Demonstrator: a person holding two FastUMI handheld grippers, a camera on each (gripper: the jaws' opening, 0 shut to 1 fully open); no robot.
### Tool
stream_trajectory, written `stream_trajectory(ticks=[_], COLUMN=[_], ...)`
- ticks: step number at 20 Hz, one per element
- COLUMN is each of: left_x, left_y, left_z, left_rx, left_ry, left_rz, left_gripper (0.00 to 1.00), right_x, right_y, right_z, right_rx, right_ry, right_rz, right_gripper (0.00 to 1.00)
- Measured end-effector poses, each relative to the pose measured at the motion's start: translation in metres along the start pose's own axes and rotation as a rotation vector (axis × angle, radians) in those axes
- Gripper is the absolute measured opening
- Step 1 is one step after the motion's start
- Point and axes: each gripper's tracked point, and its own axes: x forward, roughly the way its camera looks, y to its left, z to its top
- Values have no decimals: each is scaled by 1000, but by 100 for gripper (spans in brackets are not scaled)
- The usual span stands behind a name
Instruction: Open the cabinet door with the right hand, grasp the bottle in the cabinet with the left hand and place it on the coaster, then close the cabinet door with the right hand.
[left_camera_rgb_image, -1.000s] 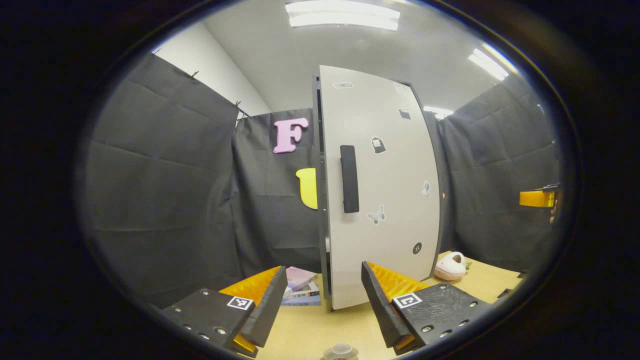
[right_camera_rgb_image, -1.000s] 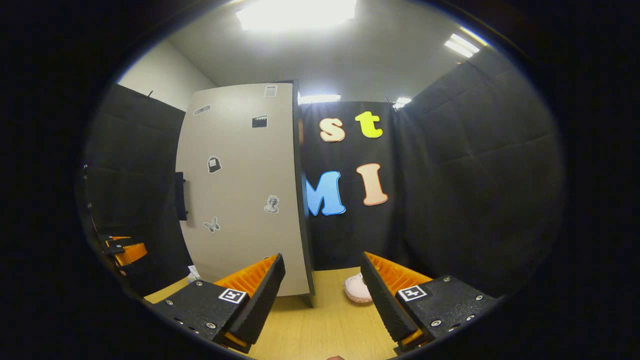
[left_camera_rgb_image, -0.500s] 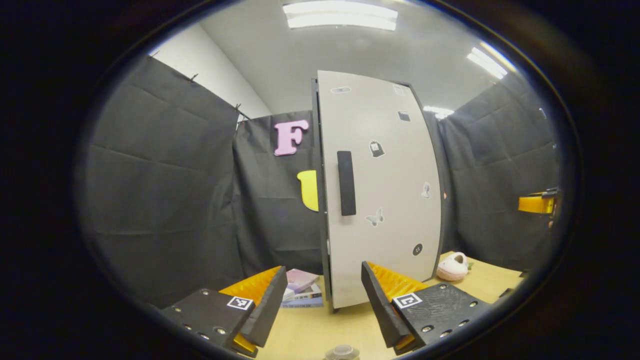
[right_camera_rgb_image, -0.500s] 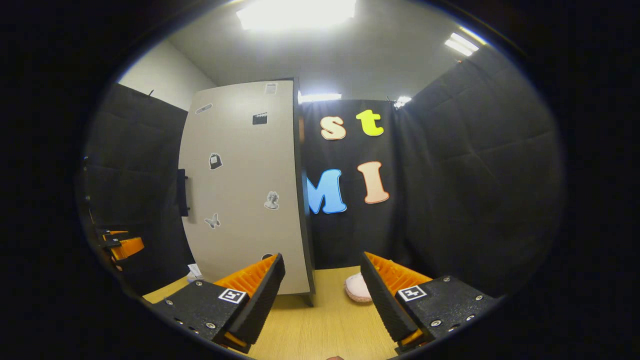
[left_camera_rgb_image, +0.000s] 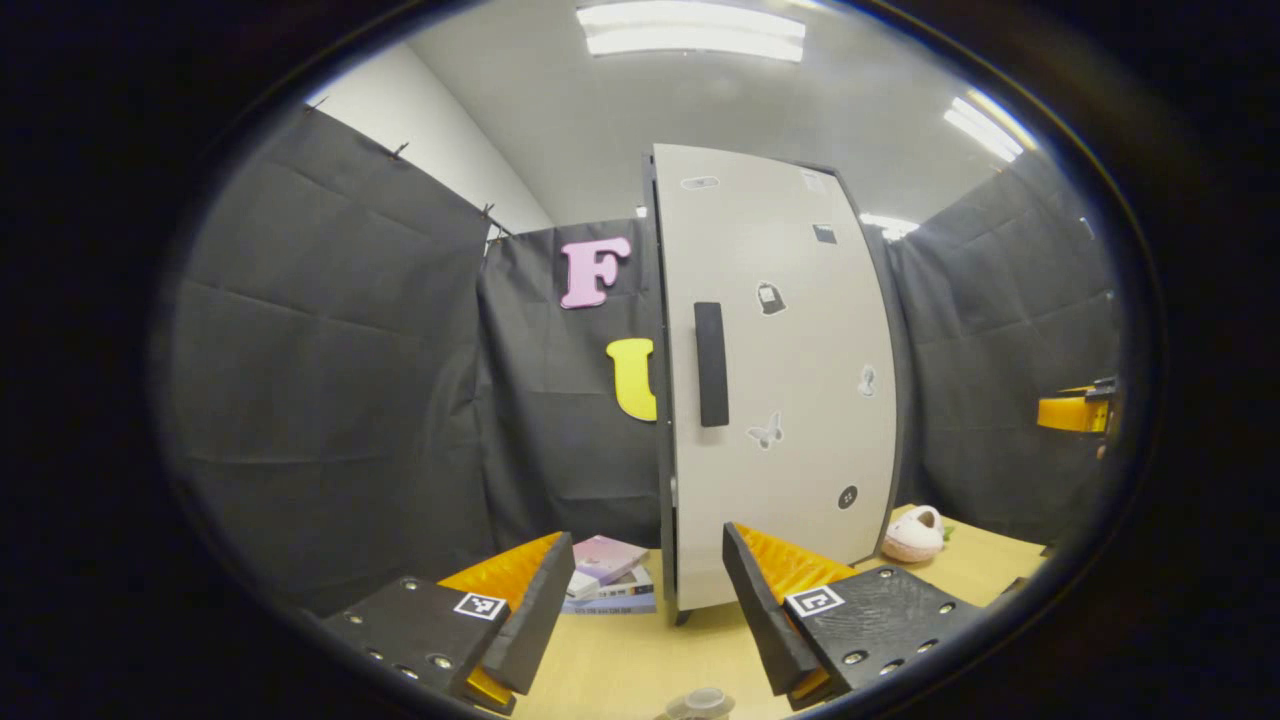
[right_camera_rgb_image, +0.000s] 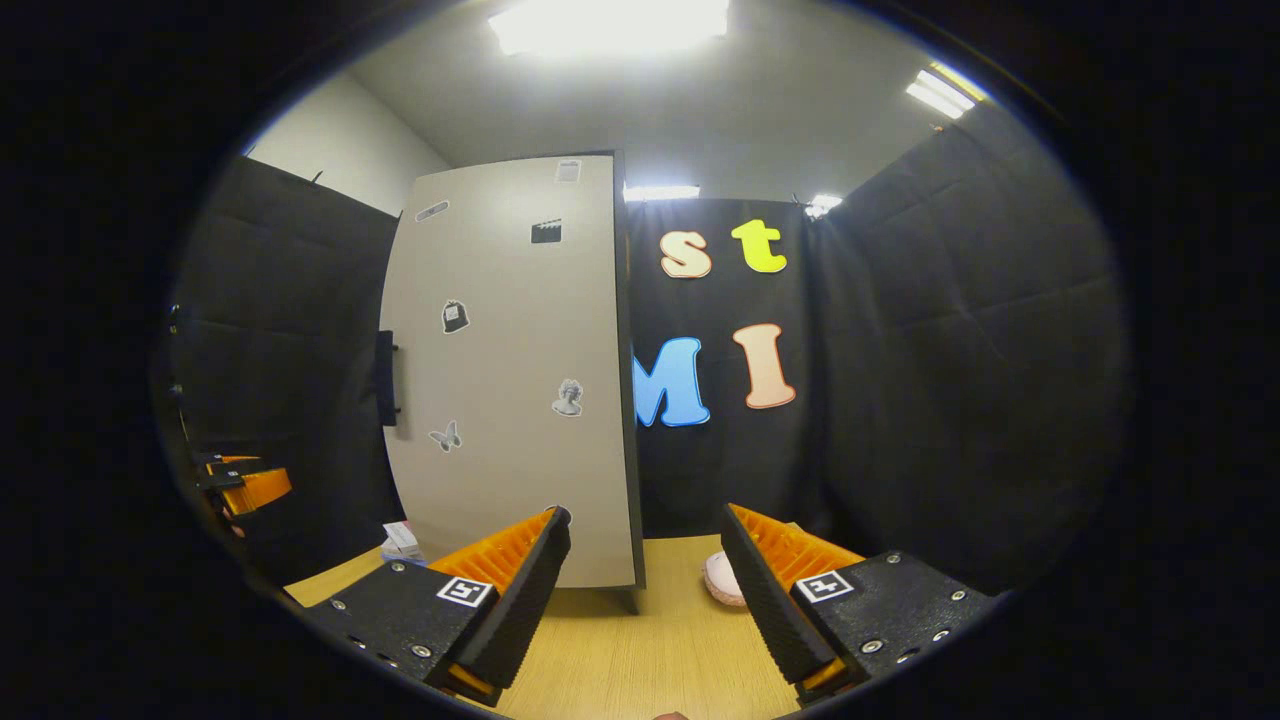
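A tall cabinet stands on the wooden table with its beige door (left_camera_rgb_image: 790, 400) shut and a black vertical handle (left_camera_rgb_image: 711, 364) near the door's left edge. The same door (right_camera_rgb_image: 515, 370) and handle (right_camera_rgb_image: 386, 378) show in the right gripper view. What is inside is hidden behind the door. My left gripper (left_camera_rgb_image: 648, 600) is open and empty, a short way in front of the cabinet's foot. My right gripper (right_camera_rgb_image: 645, 590) is also open and empty, facing the door's right edge. A small round greyish thing (left_camera_rgb_image: 700, 703), perhaps the coaster, lies at the bottom edge.
A stack of books (left_camera_rgb_image: 610, 585) lies left of the cabinet's foot, and a pink-white soft item (left_camera_rgb_image: 915, 533) lies to its right. Each gripper shows at the other view's edge: the right gripper (left_camera_rgb_image: 1075, 410) and the left gripper (right_camera_rgb_image: 245, 485). Bare wooden tabletop (right_camera_rgb_image: 650, 660) lies ahead.
Both cameras have shifted slightly, so the cabinet sits a little farther right in each view. The door stays shut and both grippers stay open.
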Motion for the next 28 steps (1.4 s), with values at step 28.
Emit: stream_trajectory(ticks=[28], left_x=[4], left_y=[0], left_z=[4], left_rx=[11], left_ry=[-7], left_rz=[2], left_gripper=[89], right_x=[10], right_y=[17], right_z=[-1], right_rx=[-5], right_ry=[-10], right_rz=[5], right_gripper=[94])
